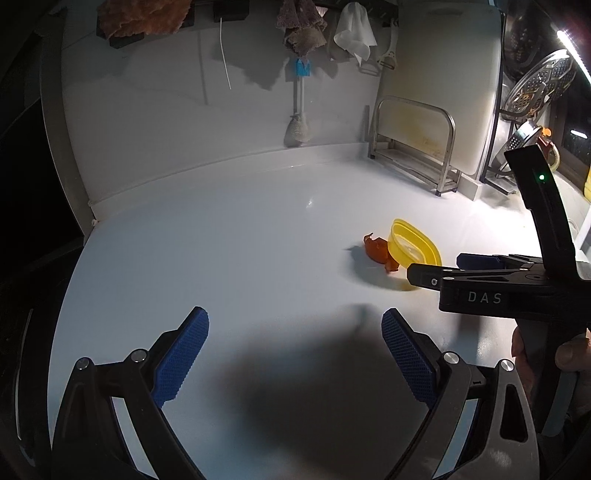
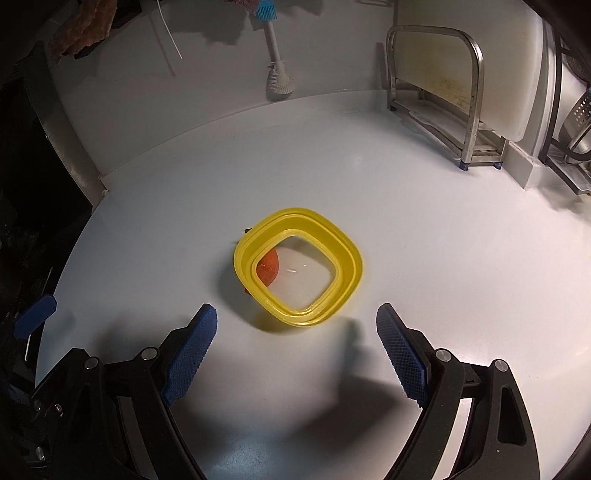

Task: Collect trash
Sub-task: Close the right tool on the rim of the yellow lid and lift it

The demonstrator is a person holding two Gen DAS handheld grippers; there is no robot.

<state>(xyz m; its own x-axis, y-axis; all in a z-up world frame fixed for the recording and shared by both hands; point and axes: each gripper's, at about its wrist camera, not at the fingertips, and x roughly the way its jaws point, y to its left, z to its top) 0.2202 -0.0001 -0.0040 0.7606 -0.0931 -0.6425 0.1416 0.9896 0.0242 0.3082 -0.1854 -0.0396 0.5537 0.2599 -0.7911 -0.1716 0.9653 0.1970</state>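
A yellow plastic container (image 2: 297, 266) with a clear bottom lies tilted on the white counter (image 2: 461, 258). An orange crumpled scrap (image 1: 376, 251) rests against its left side; in the right wrist view the scrap (image 2: 267, 268) shows through the clear bottom. The container also shows in the left wrist view (image 1: 413, 249). My right gripper (image 2: 295, 321) is open and empty, just in front of the container. My left gripper (image 1: 295, 325) is open and empty over bare counter, left of the trash. In the left wrist view the right gripper (image 1: 436, 271) reaches in from the right beside the container.
A steel rack (image 1: 413, 144) with a white cutting board (image 1: 443, 74) stands at the back right. A brush (image 1: 299, 110) and cloths (image 1: 354, 29) hang on the back wall. Strainers (image 1: 539, 85) sit at far right. The counter's left edge drops into dark.
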